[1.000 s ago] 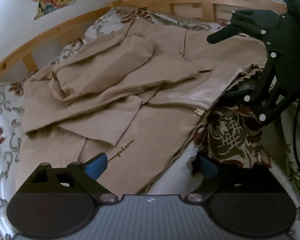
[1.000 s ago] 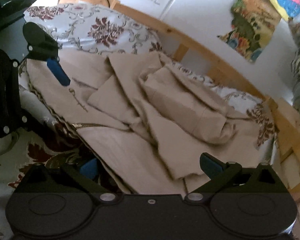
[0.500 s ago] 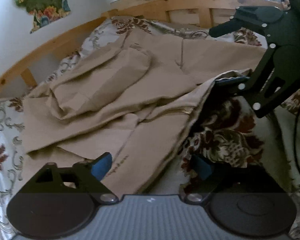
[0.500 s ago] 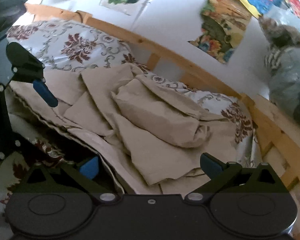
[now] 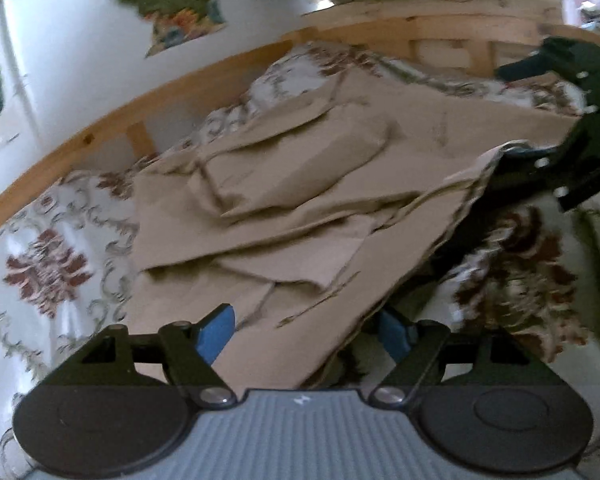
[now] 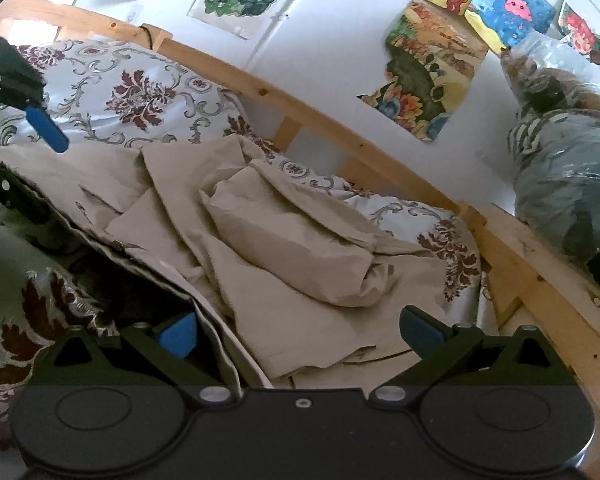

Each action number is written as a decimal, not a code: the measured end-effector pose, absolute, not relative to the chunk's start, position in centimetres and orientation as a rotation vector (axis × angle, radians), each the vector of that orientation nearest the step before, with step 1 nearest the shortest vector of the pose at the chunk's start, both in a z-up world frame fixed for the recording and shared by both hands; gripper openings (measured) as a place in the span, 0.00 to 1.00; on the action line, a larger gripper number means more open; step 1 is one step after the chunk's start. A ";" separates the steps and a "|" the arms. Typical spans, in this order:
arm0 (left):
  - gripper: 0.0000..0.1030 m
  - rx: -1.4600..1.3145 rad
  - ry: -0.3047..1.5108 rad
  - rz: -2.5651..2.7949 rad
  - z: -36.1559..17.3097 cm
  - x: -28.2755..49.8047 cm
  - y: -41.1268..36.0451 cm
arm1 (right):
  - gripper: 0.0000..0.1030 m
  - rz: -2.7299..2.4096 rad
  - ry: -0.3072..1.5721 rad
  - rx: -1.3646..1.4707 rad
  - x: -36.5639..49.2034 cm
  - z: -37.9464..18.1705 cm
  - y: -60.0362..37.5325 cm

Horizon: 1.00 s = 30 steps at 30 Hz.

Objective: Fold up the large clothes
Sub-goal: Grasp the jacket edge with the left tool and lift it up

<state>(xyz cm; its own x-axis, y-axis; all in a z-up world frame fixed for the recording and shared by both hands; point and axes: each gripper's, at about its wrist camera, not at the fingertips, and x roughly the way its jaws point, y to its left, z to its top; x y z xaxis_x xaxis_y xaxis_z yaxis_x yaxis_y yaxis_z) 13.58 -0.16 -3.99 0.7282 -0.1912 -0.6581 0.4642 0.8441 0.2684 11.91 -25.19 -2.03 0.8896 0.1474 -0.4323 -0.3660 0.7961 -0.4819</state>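
Observation:
A large beige jacket (image 5: 300, 208) lies partly folded on a floral bedsheet (image 5: 48, 264); it also shows in the right wrist view (image 6: 284, 248). My left gripper (image 5: 304, 332) has its jaws wide apart, with the jacket's lifted front edge draped between its blue pads. My right gripper (image 6: 300, 332) also stands wide, the jacket's zipper edge running between its pads. The fabric's near edge is raised off the bed along both grippers. Each gripper appears in the other's view, the right one (image 5: 560, 128) and the left one (image 6: 16, 92).
A wooden bed rail (image 6: 340, 132) curves along the far side, under a white wall with colourful pictures (image 6: 428, 84). A pile of bagged clothes (image 6: 564, 168) sits on the rail at the right. The bedsheet's dark floral part (image 5: 520, 280) lies under the lifted edge.
Both grippers have risen and tilted up, and the jacket's near front edge has lifted off the bed and moved toward the far rail. More wall shows now.

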 end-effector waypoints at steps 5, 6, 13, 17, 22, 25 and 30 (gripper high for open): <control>0.74 0.534 0.684 -0.220 -5.2 14.3 0.8 | 0.99 0.273 0.385 -0.628 11.7 -2.3 -24.8; 0.74 0.543 0.697 -0.199 -5.4 14.4 1.2 | 0.99 0.275 0.394 -0.645 11.7 -2.4 -24.7; 0.69 0.451 0.754 -0.084 -5.8 15.4 4.1 | 0.95 0.202 0.614 -0.859 12.6 -5.4 -24.6; 0.52 0.438 0.730 -0.083 -5.5 15.3 4.0 | 0.89 0.128 0.660 -0.920 12.2 -5.6 -25.4; 0.10 0.373 0.738 -0.102 -5.9 14.8 3.9 | 0.18 0.130 0.678 -0.990 11.2 -6.4 -24.8; 0.08 0.289 0.717 -0.096 -5.0 14.3 4.3 | 0.11 0.134 0.646 -1.016 10.7 -6.5 -24.5; 0.04 0.220 0.659 -0.108 -2.0 12.5 6.0 | 0.07 0.069 0.492 -1.000 8.9 -4.2 -24.5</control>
<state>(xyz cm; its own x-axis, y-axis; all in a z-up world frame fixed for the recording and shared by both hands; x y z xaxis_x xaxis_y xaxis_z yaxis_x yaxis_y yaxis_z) 12.54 5.96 -1.99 0.7858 -0.0296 -0.6178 0.1689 0.9711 0.1684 8.88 -24.48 -4.17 0.8887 -0.1662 -0.4272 -0.2769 0.5480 -0.7893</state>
